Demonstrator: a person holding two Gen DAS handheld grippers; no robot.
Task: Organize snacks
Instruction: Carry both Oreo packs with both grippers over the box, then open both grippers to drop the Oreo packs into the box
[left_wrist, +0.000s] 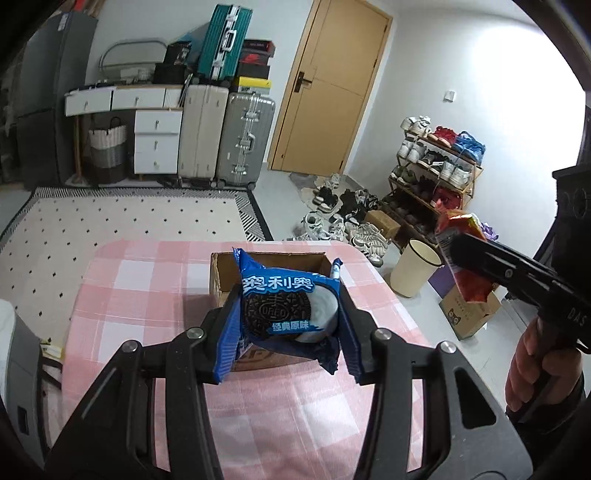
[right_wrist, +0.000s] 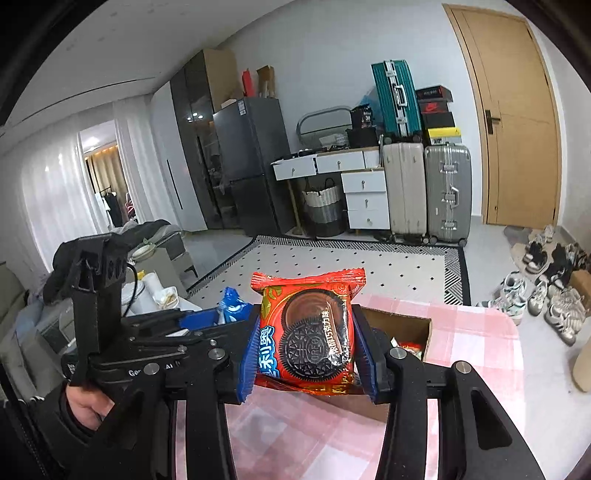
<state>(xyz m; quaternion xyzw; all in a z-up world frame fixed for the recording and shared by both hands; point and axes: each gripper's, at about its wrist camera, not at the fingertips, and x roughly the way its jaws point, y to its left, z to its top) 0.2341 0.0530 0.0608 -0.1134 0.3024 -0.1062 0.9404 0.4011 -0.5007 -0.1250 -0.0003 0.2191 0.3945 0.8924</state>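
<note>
Blue Oreo packet (left_wrist: 288, 310) is clamped in left gripper (left_wrist: 288, 328), above the cardboard box (left_wrist: 221, 273). Red Oreo packet (right_wrist: 306, 332) is clamped in right gripper (right_wrist: 306, 350), above the same box.

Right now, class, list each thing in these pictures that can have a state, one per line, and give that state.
Left gripper: fingers shut on the blue Oreo packet.
Blue Oreo packet: sealed, held upright above the table.
Right gripper: fingers shut on the red Oreo packet.
Red Oreo packet: sealed, held in the air.
Brown cardboard box: open at the top, standing on the pink checked tablecloth.
Wooden door: closed.
</note>
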